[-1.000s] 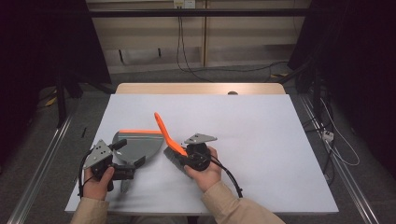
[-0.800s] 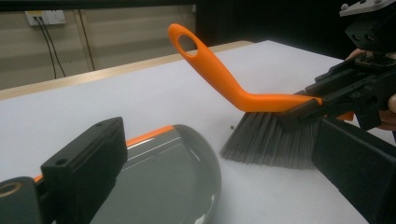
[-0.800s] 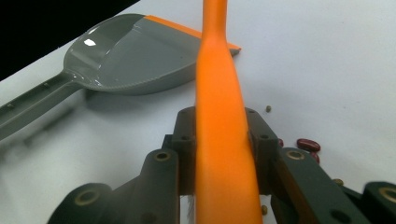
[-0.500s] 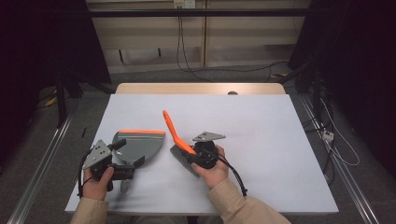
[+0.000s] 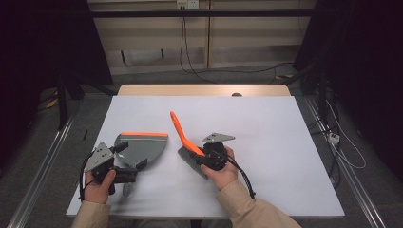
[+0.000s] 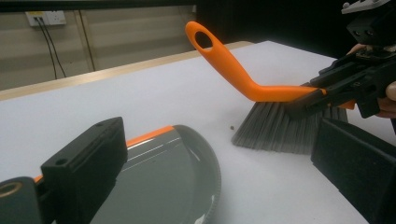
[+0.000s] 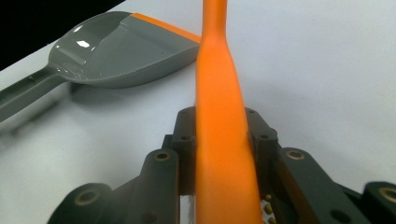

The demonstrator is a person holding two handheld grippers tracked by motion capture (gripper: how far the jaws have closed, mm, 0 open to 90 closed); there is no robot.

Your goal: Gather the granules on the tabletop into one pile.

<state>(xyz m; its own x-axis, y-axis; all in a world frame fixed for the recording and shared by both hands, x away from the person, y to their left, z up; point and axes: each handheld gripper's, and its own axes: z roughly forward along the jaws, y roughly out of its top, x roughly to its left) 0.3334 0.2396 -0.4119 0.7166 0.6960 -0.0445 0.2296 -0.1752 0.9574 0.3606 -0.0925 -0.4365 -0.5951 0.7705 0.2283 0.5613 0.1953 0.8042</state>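
- The right hand-held gripper (image 5: 205,157) has its black jaws clamped on the smooth orange plastic handle of a hand brush (image 5: 184,140); the curved handle, ending in an oval hanging hole, rises up and away over the table (image 5: 266,123).
- The brush's grey bristles (image 6: 273,128) form a dense, fanned block with tips resting on the white matte tabletop; a small dark crumb (image 6: 231,127) lies just beside them.
- The left hand-held gripper (image 5: 128,164) sits with jaws parted wide, one on either side of the dustpan's rear, gripping nothing.
- The dustpan (image 5: 140,147) is glossy grey plastic, rounded at the back, with a straight orange rubber lip, lying flat just left of the brush.
- No lettering is readable.
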